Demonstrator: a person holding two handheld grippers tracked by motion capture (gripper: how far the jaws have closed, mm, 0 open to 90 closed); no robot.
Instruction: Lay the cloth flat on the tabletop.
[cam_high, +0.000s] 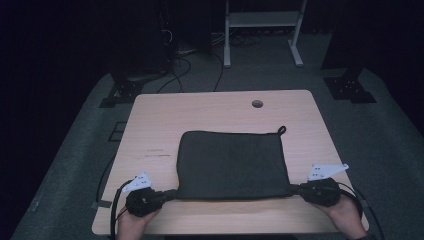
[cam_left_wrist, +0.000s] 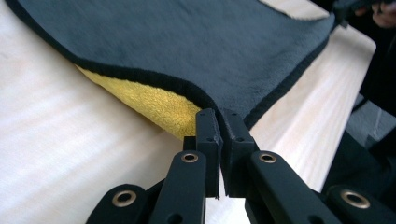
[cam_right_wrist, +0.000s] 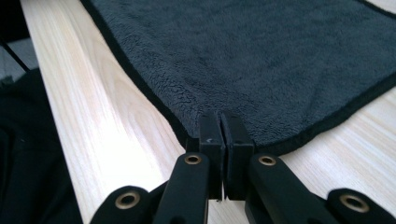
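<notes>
Pale wood of the table (cam_high: 150, 125) is set against a dark room, with a stand's legs at the far side. The left gripper (cam_left_wrist: 223, 122) is clamped tight on the near left corner of the dark grey cloth (cam_high: 231, 162), that corner being lifted enough to bare a yellow underside (cam_left_wrist: 154, 105). The right gripper (cam_right_wrist: 223, 122) is pinched shut on the near right corner. From both grippers the cloth is spread away toward the far edge, lying flat, its hanging loop (cam_high: 281, 130) at the far right corner. With 2 near corners held and the far edge free, a fold away from the person is judged likely, each hand equally near its corner.
</notes>
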